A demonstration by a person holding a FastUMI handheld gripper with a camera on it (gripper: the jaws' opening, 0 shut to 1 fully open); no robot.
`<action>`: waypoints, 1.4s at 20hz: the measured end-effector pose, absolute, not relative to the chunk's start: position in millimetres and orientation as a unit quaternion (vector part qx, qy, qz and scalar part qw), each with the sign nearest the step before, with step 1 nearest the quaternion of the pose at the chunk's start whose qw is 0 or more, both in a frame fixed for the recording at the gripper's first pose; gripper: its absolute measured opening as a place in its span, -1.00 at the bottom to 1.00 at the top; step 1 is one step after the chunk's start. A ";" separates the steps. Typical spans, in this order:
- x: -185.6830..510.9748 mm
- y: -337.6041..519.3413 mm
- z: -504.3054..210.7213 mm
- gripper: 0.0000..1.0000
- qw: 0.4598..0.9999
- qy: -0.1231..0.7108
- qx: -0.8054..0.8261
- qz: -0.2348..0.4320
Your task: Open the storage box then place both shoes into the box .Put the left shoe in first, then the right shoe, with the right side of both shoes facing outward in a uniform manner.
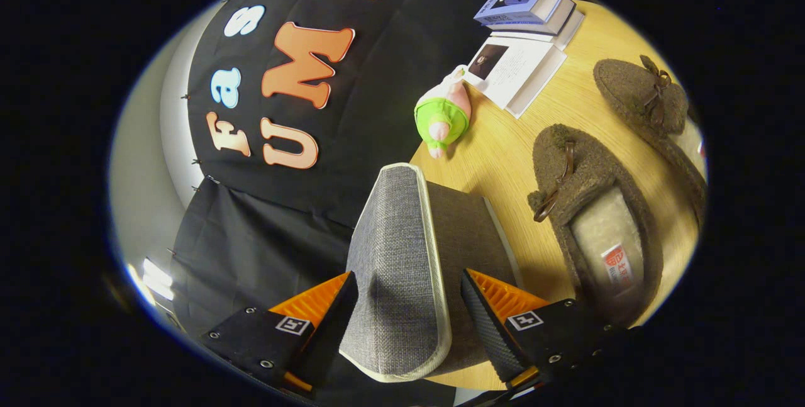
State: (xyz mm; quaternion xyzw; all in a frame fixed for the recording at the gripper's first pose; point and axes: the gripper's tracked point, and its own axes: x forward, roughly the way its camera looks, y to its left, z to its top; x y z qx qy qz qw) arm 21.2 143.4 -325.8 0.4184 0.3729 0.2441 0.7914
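The gripper [409,294] stands wide, its fingers either side of the grey storage box lid [396,256] (whether they press it, I cannot tell). Opening is in hand; both shoes [597,218] wait right, on the table [497,161].

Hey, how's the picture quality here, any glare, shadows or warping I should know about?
In the gripper view, fisheye warping bends the wooden table edge and the grey fabric lid between the open fingers of the gripper; a bright glare patch sits beside the fingers, at the foot of the booth wall; the nearer slipper casts a soft shadow toward the lid; the books and plush toy stay reasonably sharp.
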 end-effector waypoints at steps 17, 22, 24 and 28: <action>9.6 155.7 -270.3 -0.99 0.799 0.346 0.407 0.276; 7.0 177.3 -216.9 -0.99 0.796 0.316 0.418 0.303; 5.5 188.9 -199.2 -0.99 0.797 0.309 0.413 0.313; 0.7 215.4 -167.4 -0.98 0.808 0.293 0.392 0.329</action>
